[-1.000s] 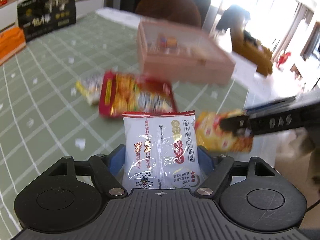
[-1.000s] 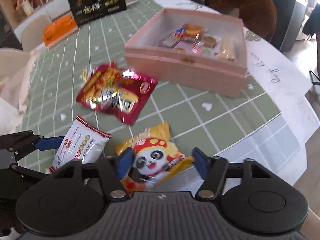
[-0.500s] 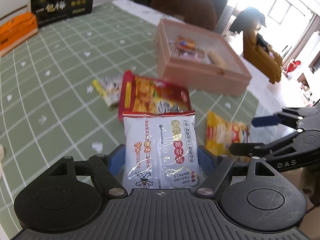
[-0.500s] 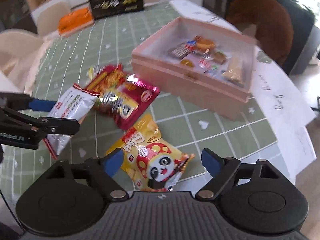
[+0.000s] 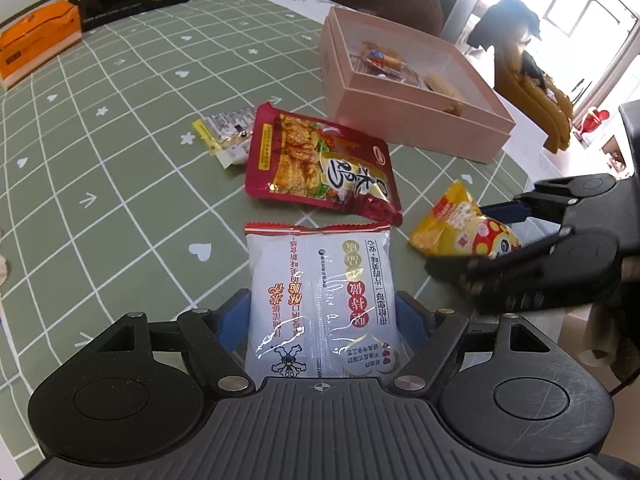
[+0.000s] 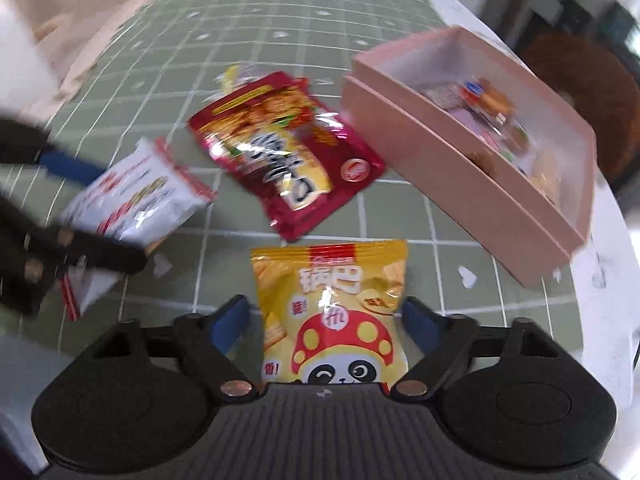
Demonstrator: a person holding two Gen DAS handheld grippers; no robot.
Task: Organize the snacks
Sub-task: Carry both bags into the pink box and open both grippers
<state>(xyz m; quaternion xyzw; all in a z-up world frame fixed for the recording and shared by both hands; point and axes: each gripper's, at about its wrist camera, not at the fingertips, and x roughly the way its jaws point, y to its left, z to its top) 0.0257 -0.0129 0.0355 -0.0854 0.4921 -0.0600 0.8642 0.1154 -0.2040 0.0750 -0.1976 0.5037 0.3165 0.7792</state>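
White snack packet [image 5: 320, 296] sits clamped between the left gripper's [image 5: 320, 320] blue pads above the green checked tablecloth [image 5: 120, 160]; the right gripper's [image 6: 326, 320] jaws, just closing, flank the yellow panda packet [image 6: 332, 300], contact unclear; pink box [image 5: 400, 120] beyond.

White snack packet [image 5: 320, 300] with a red top seal, lying flat on the desk, printed back side up. At its 12 o'clock, the big red foil pouch [image 5: 320, 164], flat and glossy. Peeking from under that pouch at its 10 o'clock, a small clear-and-yellow packet [image 5: 226, 132]. Over at the white packet's 2 o'clock, the yellow panda bag [image 6: 332, 316], puffy, face up. Up at 1 o'clock sits the open pink box [image 5: 404, 120], small wrapped snacks inside.
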